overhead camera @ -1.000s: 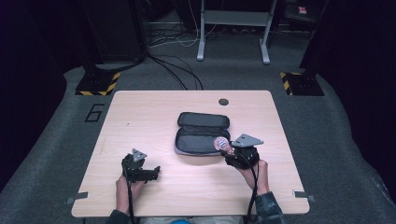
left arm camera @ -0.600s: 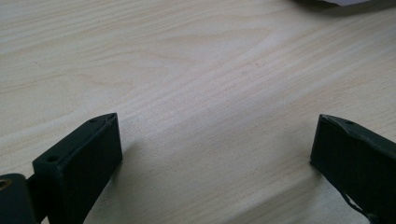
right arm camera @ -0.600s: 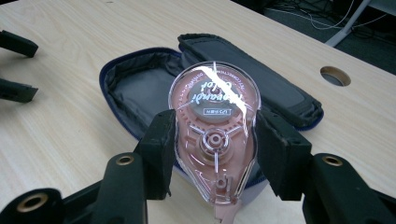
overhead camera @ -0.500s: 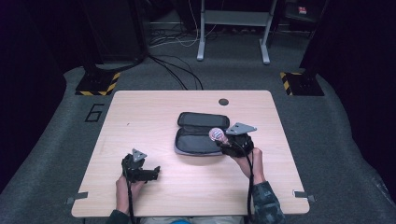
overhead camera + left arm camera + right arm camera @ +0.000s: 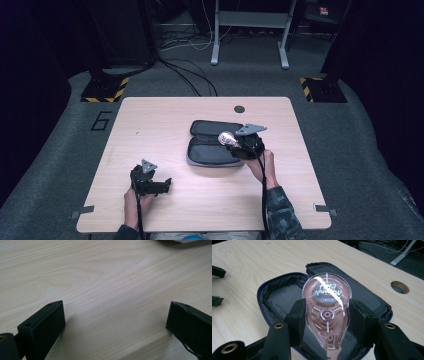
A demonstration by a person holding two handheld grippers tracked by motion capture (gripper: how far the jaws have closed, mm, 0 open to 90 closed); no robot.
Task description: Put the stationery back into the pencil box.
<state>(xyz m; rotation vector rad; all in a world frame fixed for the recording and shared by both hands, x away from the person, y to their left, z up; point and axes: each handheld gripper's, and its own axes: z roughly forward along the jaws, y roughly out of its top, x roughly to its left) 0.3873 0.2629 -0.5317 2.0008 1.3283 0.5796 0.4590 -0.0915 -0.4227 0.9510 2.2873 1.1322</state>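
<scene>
Pink tape dispenser (image 5: 326, 312) in right claw (image 5: 327, 320) overhangs pouch (image 5: 277, 300) rim

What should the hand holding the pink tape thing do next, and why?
Probably lower it a little into the open case. The right gripper is shut on the clear pink tape dispenser, held above the case's dark lining, and the case lies unzipped and flat on the table. The left gripper rests open, away from it, so nothing seems to block the way.

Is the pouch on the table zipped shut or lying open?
Open: the pouch lies unzipped, both halves spread flat with the dark lining showing, under the tape dispenser.
</scene>
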